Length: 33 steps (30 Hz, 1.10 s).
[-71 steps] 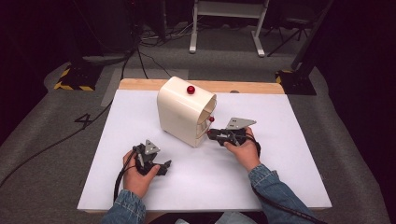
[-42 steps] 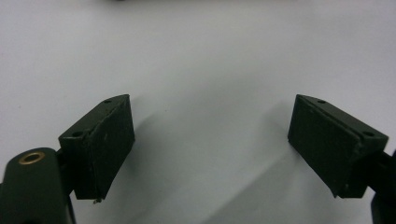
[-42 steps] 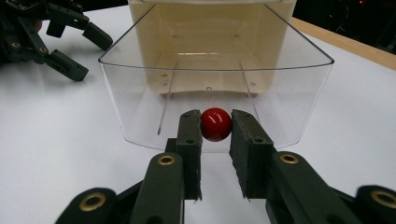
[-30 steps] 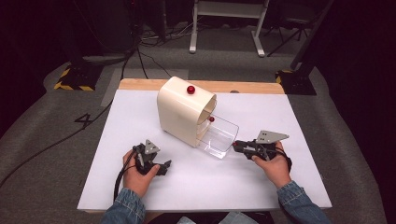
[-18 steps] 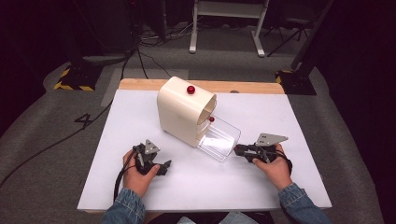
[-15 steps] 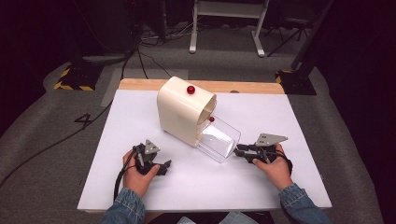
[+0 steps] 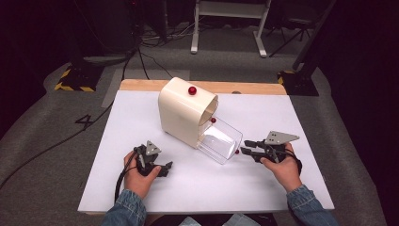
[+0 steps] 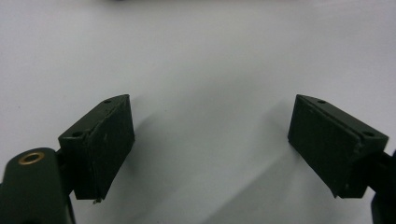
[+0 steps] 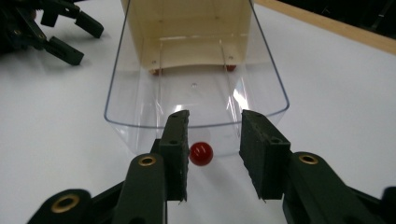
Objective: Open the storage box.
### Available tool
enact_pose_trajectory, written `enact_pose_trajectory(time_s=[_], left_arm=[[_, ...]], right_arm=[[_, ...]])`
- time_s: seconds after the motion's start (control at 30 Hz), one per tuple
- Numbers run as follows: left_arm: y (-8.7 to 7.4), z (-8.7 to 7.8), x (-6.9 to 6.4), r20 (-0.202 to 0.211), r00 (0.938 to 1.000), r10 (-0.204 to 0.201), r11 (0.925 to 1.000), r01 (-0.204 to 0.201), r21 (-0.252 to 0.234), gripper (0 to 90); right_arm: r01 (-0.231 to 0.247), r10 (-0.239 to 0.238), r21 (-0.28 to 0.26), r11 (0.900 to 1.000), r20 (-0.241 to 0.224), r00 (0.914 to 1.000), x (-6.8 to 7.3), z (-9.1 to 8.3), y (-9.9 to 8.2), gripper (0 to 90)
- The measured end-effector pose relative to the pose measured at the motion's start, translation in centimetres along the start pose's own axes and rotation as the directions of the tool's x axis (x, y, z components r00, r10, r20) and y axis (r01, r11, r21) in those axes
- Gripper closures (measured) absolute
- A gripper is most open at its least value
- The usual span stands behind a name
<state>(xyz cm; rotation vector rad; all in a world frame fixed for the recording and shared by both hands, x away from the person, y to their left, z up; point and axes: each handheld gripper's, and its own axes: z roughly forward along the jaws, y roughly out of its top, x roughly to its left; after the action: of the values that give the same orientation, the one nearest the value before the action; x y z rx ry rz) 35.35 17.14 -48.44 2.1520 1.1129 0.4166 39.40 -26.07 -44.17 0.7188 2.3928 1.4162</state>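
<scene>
The clear drawer (image 7: 220, 143) is seen pulled well out of the cream box (image 7: 186, 110), its front end tilted down onto the table (image 7: 141, 108). The right gripper (image 7: 248, 148) is held just beyond the drawer's front. Its jaws have just been opening: in the right gripper view they stand apart, with the red knob (image 9: 201, 154) between the pads but not pressed by either. The knob has been let go.

The left gripper (image 7: 165, 169) is rested on the table near the box's front corner, jaws spread wide, nothing between them.

Now the risks. The drawer looks to be held only by its back end inside the box; a nudge from the right gripper could slide it out entirely or skew it on its runners. The nearer pad sits right beside the knob, so a sideways drift of the hand could catch it and twist the drawer.

Room is generous. Bare table lies to the right of the drawer and in front of it, toward the person. The table's far wooden edge (image 7: 254, 87) lies well behind the box. Backing straight away from the drawer's front would be the cleanest exit.
</scene>
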Motion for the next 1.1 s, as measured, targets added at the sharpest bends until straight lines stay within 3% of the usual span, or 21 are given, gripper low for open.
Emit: enact_pose_trajectory(time_s=[0.33, 0.47, 0.67, 0.83, 1.0, 1.1], left_arm=[[0.0, 0.0, 0.0, -0.001, 1.0, 0.002, 1.0, -0.002, -0.002, 14.7], [0.0, 0.0, 0.0, -0.001, 1.0, 0.003, 1.0, -0.003, -0.003, 14.7], [0.0, 0.0, 0.0, 0.0, 1.0, 0.002, 1.0, -0.002, -0.003, 14.7], [0.0, 0.0, 0.0, 0.0, 1.0, 0.002, 1.0, -0.002, -0.003, 14.7], [0.0, 0.0, 0.0, 0.0, 1.0, 0.002, 1.0, -0.002, -0.003, 14.7], [-0.1, 0.0, 0.0, -0.001, 1.0, 0.003, 1.0, -0.003, -0.002, 14.7]], right_arm=[[0.027, -0.027, -0.052, 0.9983, 0.001, 0.9996, -0.1, -1.0, 4.2, 62.7], [0.039, -0.04, -0.086, 0.9955, -0.01, 0.9991, 0.0, -0.7, 6.7, 61.9], [0.037, -0.04, -0.103, 0.994, -0.027, 0.9988, 0.3, 0.0, 8.5, 60.6], [0.046, -0.051, -0.091, 0.9948, -0.051, 0.9974, 0.6, 1.8, 9.7, 57.9], [0.053, -0.059, -0.082, 0.9952, -0.079, 0.9951, 0.7, 3.9, 9.8, 57.5], [0.073, -0.08, -0.086, 0.9936, -0.074, 0.9941, 0.8, 5.1, 9.8, 57.8]])
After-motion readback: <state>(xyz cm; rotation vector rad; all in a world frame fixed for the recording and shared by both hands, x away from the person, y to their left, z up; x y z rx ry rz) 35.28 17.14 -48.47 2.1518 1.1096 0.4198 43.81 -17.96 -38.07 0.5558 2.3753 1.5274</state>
